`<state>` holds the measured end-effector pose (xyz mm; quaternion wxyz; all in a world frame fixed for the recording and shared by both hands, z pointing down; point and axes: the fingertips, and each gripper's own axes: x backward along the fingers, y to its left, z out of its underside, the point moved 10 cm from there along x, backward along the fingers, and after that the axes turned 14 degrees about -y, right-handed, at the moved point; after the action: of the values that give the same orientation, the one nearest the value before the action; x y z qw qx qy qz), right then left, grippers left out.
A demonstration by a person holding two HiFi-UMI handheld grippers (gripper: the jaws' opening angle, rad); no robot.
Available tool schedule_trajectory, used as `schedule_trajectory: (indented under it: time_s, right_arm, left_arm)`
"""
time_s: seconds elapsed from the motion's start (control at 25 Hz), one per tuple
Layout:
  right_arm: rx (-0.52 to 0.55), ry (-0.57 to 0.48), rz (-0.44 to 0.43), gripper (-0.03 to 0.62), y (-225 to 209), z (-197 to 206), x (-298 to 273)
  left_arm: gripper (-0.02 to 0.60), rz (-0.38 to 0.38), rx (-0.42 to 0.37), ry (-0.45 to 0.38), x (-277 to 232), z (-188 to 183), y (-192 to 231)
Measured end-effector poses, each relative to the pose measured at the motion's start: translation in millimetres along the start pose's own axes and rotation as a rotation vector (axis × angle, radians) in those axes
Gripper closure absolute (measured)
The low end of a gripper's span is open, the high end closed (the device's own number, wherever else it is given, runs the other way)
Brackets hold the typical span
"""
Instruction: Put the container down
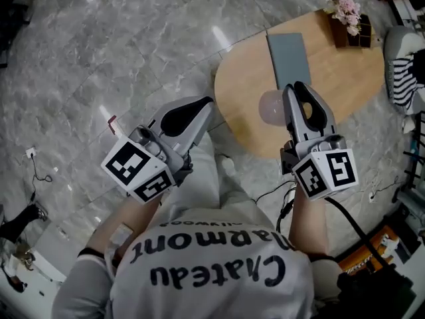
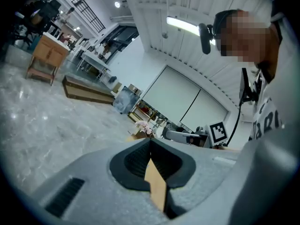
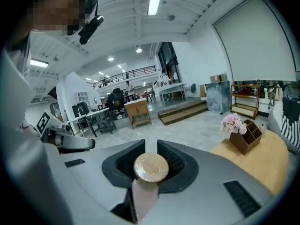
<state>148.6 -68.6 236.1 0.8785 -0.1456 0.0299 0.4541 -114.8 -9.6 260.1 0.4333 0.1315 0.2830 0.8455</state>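
While my right hand-held gripper [image 1: 294, 89] clamped the container [image 1: 272, 108] over the desk [image 1: 332, 78], my left hand-held gripper [image 1: 210, 102] closed and empty, I reckoned lowering came next.

the near half of the surface [image 1: 244, 95] lies bare and open to a claw; a grey mat [image 1: 289, 57] covers its middle, and a flower box [image 1: 352, 28] stands at the far corner.

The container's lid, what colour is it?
Light tan, like cork or wood; the container lid shows best in the right gripper view.
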Motion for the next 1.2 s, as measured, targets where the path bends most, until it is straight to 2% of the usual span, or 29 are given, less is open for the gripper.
schedule_trajectory:
  time_s: [0.16,0.44,0.6,0.84,1.2]
  right_arm:
    - [0.066,0.050,-0.006,0.510,-10,36,-28]
    - [0.046,0.139,0.036,0.510,-30,100,-50]
    - [0.032,0.172,0.054,0.510,-38,134,-54]
    - [0.000,0.157,0.092,0.510,-47,167,-52]
    - [0.010,0.147,0.115,0.510,-60,209,-46]
  left_arm:
    - [0.568,0.004,0.046,0.050,-17,34,34]
    - [0.566,0.031,0.097,0.204,-38,97,77]
    - [0.568,0.034,0.093,0.207,-49,120,94]
    - [0.568,0.058,0.037,0.228,-52,144,110]
    - [0.568,0.005,0.072,0.222,-28,188,120]
